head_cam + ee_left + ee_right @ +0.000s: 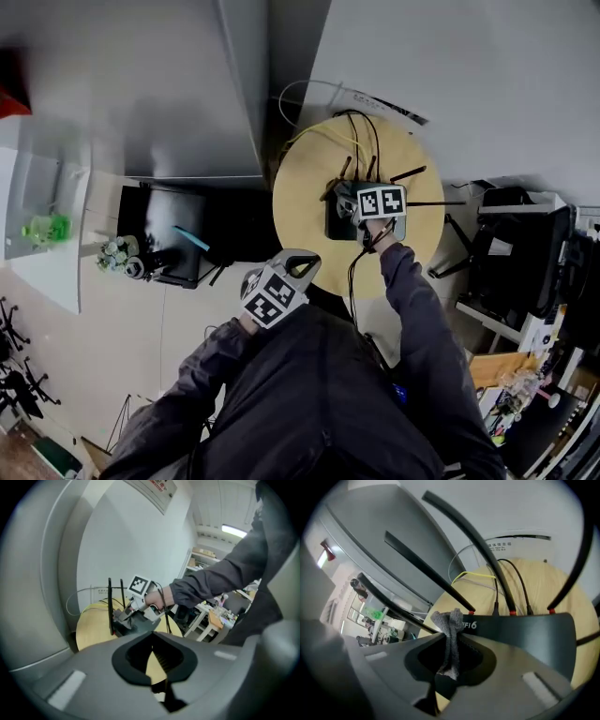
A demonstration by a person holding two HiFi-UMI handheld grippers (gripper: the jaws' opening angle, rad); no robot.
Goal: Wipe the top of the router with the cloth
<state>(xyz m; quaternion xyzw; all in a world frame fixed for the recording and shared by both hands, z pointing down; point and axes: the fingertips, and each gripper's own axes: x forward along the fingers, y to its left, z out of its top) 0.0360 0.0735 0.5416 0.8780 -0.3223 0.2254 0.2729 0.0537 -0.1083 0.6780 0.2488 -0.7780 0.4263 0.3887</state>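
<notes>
The left gripper [296, 267], jaws closed together on nothing, hung just off the near edge of the round pale wooden table [300, 187]. To its right, the right gripper [450, 626] was clamped on a bunched grey knitted cloth [449, 637], held over the top of the flat black plastic router [525, 634] with long antennas at the table's centre.

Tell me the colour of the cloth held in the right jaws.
Grey; the cloth shows best in the right gripper view.

Router [333, 225] mostly hidden beneath right hand-held gripper [349, 204]
</notes>
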